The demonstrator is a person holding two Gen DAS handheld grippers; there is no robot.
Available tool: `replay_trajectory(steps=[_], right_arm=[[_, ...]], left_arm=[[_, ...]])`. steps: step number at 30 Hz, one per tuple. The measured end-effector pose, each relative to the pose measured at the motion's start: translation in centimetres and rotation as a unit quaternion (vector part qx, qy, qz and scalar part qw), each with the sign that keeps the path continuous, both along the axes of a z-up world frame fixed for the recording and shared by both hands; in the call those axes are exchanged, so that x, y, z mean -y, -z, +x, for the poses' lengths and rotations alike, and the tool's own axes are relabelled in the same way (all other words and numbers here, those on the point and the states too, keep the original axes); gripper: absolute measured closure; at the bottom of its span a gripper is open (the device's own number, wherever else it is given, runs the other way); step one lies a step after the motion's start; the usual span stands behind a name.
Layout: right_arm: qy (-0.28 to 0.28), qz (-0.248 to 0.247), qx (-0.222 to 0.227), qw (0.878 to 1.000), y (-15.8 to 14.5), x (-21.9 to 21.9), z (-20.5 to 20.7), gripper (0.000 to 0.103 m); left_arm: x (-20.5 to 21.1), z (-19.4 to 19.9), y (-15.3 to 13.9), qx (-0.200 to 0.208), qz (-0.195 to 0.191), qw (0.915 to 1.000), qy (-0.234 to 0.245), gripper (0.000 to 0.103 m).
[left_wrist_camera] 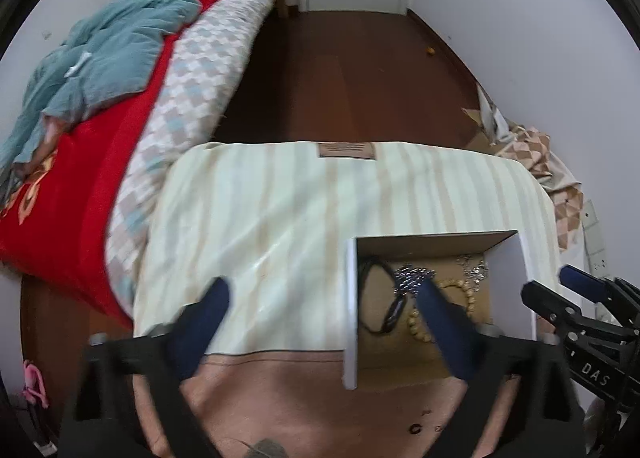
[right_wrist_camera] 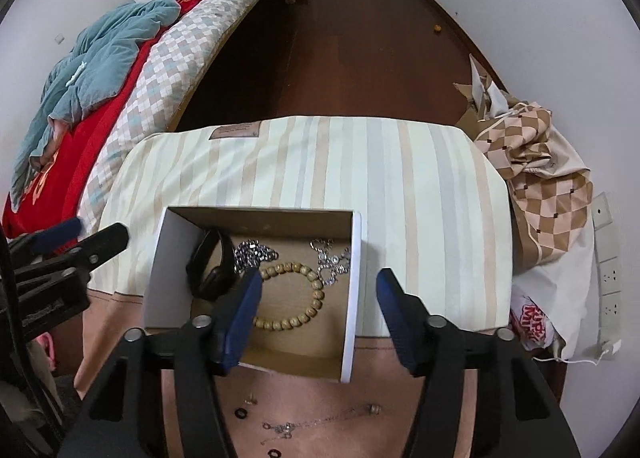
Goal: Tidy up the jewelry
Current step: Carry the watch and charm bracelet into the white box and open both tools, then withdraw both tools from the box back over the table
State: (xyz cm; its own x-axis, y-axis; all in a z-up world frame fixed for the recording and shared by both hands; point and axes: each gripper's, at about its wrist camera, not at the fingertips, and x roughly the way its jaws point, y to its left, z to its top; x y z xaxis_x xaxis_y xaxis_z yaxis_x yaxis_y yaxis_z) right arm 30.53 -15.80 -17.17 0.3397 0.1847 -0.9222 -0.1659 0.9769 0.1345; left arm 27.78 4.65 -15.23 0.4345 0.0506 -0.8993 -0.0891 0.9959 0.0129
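Right wrist view, tool [right_wrist_camera: 318, 290] finger hiding bead bracelet [right_wrist_camera: 298, 280] edge

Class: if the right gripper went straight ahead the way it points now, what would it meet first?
The right gripper is open and straddles the right wall of the box. That wall would probably come first, with the left finger over the wooden bead bracelet inside. How high it hangs above the box is unclear.

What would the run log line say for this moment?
box: holds bead bracelet, black band, chains | thin chain: outside box | left gripper, right gripper: jaws open, empty
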Motion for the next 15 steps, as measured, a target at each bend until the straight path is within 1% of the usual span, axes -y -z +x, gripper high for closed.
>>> replay_trajectory(steps=[1,2,3,4,10,15], right_arm=[[0.002,-0.006,0.001,1.000,0.1,0.0,-0.4,0.026],[0.005,-0.010,0.002,1.000,0.2,0.1,-0.8,0.019],[0.007,-0.016,0.003,1.000,0.3,0.1,-1.2,0.008],[0.010,-0.021,0.003,1.000,0.4,0.1,-1.5,0.003],[0.029,-0.057,0.012,0.998,1.1,0.1,-3.5,0.003],[0.039,-0.069,0.023,0.997,0.7,0.3,-4.4,0.002]], left_arm=[[-0.1,-0.6,0.1,0.004,0.006,1.0000,-0.004,0.002],[-0.1,-1.0,0.2,0.006,0.012,0.9999,-0.007,0.002],[-0.1,-1.3,0.3,0.007,0.017,0.9998,-0.009,0.002],[-0.1,-1.7,0.5,0.007,0.021,0.9997,-0.012,0.002],[0.2,-3.5,1.7,-0.001,0.032,0.9994,-0.015,0.002],[0.7,-4.7,1.9,-0.001,0.037,0.9992,-0.016,0.002]])
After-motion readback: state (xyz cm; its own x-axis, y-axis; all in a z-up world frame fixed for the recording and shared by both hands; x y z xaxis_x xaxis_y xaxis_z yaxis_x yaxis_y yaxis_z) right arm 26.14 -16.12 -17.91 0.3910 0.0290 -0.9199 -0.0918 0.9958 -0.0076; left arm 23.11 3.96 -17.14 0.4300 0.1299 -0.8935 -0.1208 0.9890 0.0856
